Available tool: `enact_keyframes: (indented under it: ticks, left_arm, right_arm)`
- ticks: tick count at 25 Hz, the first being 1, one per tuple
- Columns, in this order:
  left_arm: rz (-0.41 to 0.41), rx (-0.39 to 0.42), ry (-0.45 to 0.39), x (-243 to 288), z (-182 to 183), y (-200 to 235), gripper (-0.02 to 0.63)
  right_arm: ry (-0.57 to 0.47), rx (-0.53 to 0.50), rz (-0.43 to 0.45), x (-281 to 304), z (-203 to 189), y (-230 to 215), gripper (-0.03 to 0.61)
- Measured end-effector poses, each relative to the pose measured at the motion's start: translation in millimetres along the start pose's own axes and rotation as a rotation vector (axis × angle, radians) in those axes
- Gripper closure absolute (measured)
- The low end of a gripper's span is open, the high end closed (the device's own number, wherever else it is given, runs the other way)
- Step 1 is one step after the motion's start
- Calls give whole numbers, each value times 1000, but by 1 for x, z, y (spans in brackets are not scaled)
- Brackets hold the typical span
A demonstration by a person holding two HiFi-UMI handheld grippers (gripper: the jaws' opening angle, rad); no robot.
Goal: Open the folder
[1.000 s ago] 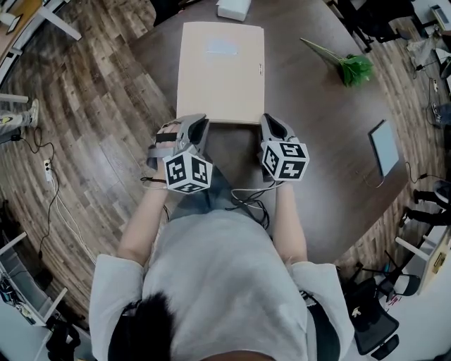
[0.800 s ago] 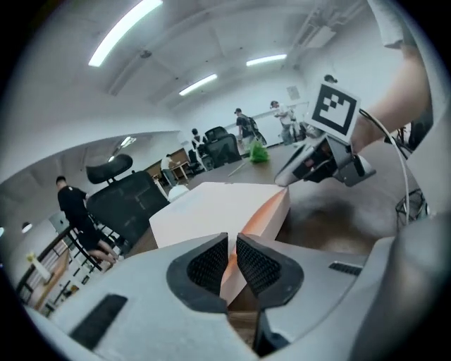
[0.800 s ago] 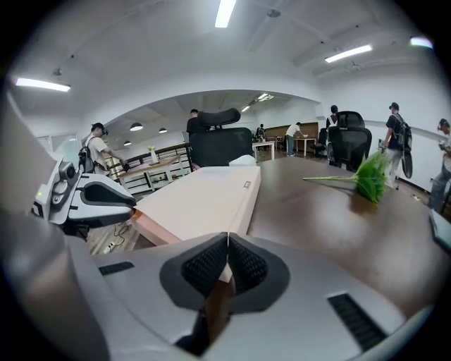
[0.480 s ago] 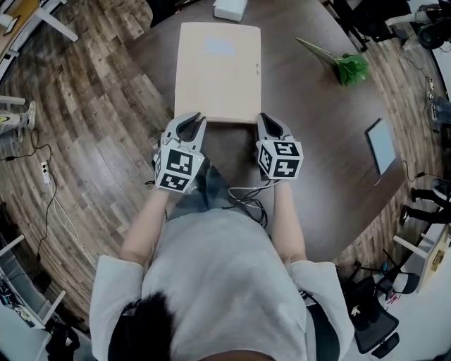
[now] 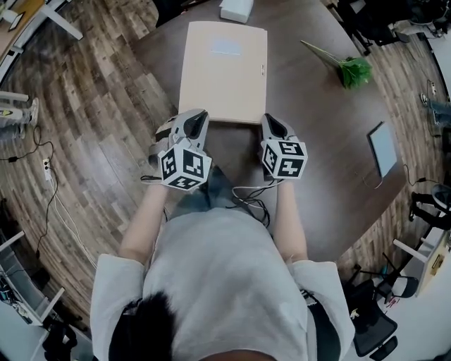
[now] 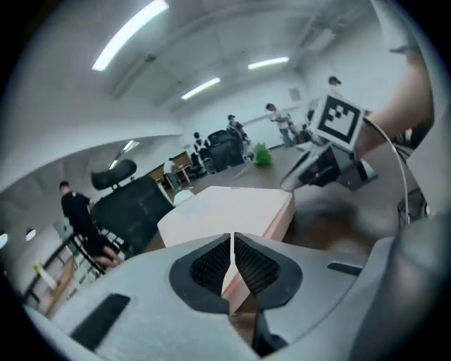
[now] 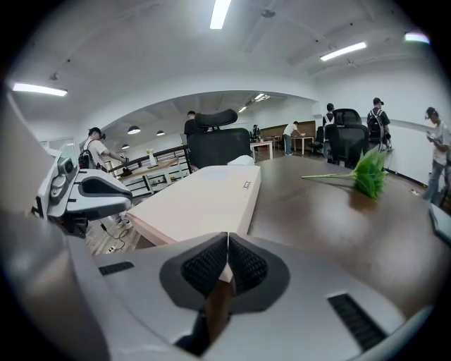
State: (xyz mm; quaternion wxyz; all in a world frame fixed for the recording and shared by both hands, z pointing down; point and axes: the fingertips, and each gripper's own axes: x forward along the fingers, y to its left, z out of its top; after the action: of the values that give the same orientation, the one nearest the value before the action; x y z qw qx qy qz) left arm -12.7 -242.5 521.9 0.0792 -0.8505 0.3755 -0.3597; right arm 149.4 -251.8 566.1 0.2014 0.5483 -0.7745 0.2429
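Shows a closed tan folder [image 5: 223, 70] flat on a dark table [image 5: 331, 148], long axis running straight away from the person. Shows left gripper [image 5: 198, 117] and right gripper [image 5: 270, 121] at its near corners, jaws pressed together, no clear hold on it.

A dark brown table [image 5: 331, 106] is standing on a wood-plank floor [image 5: 91, 106], with white desk legs [image 5: 53, 17] showing at one edge and a power strip [image 5: 47, 168] lying on the boards, its cable trailing off. Long strip lights [image 7: 220, 13] are glowing on a white ceiling [image 7: 141, 49]. Black office chairs [image 7: 215, 141] are sitting beyond the table, and people [image 7: 377, 116] are standing about farther back.
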Motion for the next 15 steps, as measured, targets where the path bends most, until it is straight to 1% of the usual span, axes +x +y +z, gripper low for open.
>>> enact_keyframes:
  ticks: [1,2,3,5,7,11,15]
  left_arm:
    - [-12,75,14,2,1,-6,607]
    - [-27,140,28,4,1,-12,587]
    - [-43,194,42,6,0,-18,541]
    - [-66,274,69,10,-4,-25,509]
    - [-63,330,95,14,-9,-27,502]
    - [-21,395,119,18,-8,-24,502]
    - [15,496,144,22,-8,-25,500]
  right_arm:
    - [1,-1,-1,0,0,1,566]
    - [2,-3,-1,0,-1,1,566]
    - [2,-5,-1,0,-1,2,566]
    - [2,-5,-2,0,-1,3,566]
    - [2,-4,-2,0,-1,3,566]
    - [5,-14,-6,0,1,2,566]
    - [9,-28,-10,0,1,3,566]
